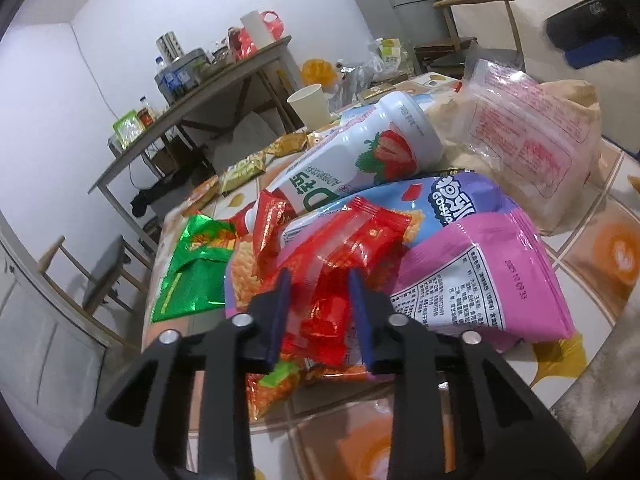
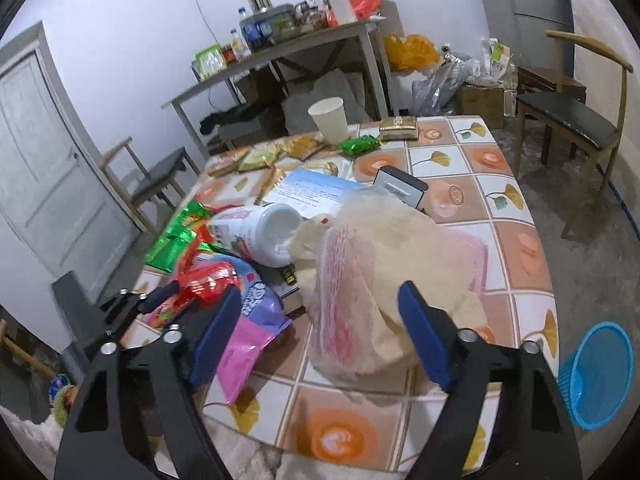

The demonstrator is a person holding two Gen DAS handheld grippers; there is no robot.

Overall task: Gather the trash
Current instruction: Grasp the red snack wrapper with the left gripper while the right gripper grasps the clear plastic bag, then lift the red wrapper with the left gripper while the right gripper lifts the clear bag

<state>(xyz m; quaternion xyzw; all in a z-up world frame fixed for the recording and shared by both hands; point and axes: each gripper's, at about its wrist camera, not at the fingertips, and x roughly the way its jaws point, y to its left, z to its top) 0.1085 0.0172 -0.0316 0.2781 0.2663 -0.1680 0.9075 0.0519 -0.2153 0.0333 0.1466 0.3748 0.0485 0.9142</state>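
**Two grippers over a heap of wrappers on the tiled table**

Most of the trash lies piled at the near corner of the table [image 2: 508, 216], whose cloth shows orange tiles and yellow leaves. A red wrapper [image 1: 352, 248] sits on top of the heap, and the left gripper [image 1: 320, 284] has its blue pads on either side of the wrapper's crumpled near end; the jaws stand narrow and seem to pinch the foil, though the folds hide the exact contact. Under the wrapper lies a pink and purple snack bag [image 1: 480, 264], with a green foil packet [image 1: 192, 272] to its left and a white strawberry-print bottle [image 1: 360, 156] lying on its side behind.

To the right, the right gripper [image 2: 316, 336] stands with its jaws wide, one pad on each side of a clear bag with red print [image 2: 360, 300] that lies against a crumpled brown paper bag [image 2: 412, 236]; the pads do not press on it.

Farther back on the table stand a paper cup [image 2: 330, 118] and several gold packets [image 2: 276, 152]. A blue basket [image 2: 596, 376] sits on the floor beside the table.
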